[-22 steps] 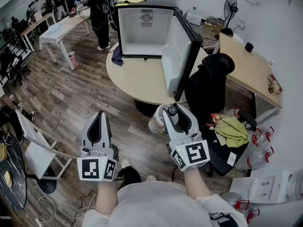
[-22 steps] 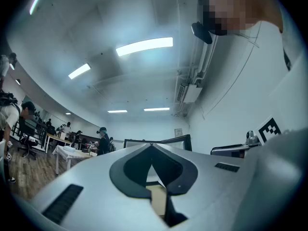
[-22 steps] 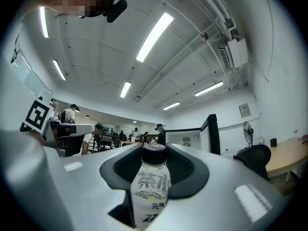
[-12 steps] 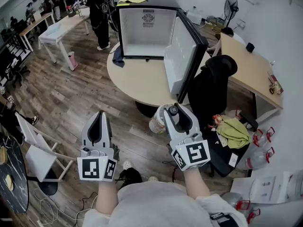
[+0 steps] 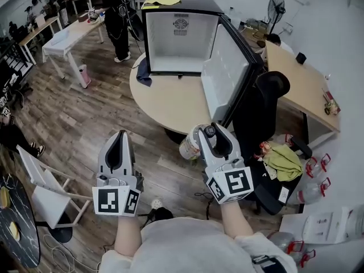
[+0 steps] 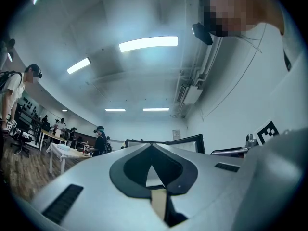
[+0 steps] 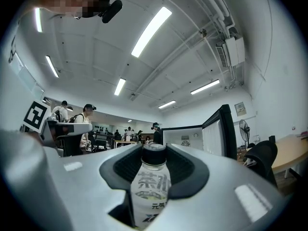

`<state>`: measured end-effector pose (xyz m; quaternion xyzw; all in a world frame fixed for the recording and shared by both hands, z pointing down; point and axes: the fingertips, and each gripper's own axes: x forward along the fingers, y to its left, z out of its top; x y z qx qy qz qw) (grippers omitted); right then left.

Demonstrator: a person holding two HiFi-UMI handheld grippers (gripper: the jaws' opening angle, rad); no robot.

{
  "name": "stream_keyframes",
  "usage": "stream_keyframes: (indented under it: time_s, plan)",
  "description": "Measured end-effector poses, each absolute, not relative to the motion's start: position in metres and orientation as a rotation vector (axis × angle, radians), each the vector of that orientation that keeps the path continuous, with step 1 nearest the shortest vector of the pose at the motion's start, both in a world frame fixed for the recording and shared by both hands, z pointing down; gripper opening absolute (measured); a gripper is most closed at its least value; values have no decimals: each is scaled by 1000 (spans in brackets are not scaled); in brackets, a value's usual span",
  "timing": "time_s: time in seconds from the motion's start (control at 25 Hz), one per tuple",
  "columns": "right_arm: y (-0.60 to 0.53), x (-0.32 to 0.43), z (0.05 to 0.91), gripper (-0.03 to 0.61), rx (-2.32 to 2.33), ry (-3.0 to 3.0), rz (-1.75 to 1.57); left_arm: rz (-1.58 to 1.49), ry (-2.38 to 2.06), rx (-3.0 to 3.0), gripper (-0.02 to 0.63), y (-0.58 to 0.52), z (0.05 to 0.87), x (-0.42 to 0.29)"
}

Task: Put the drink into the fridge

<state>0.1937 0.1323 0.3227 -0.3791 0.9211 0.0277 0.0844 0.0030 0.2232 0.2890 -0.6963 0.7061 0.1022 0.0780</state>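
White-labelled, black-capped bottle [image 7: 150, 186] stands clamped in the right gripper [image 5: 214, 131], jaws spread wide around it, above the wood floor [image 5: 85, 112] and well short of the open fridge [image 5: 179, 36] on the round table [image 5: 165, 101]. Alongside, the left gripper [image 5: 120, 138] appears closed, tips meeting, nothing between.

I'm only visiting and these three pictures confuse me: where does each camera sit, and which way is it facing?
Head view: on the person's head, looking steeply down at the floor, round table and open fridge; shows both arms, the left tool and the right tool.
Left gripper view: on the left tool, looking slightly upward along its shut jaws toward the fridge; the person's upper body shows above.
Right gripper view: on the right tool, looking along jaws clamped on the bottle; the person shows above too.
Shared: all three see the fridge.
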Motion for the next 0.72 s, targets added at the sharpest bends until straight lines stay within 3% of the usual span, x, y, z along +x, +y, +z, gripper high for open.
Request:
stream_keyframes:
  time_s: [0.72]
  plan:
    - [92, 107, 311, 161, -1230, 2672, 102, 340, 2048, -2146, 8, 179, 285, -101]
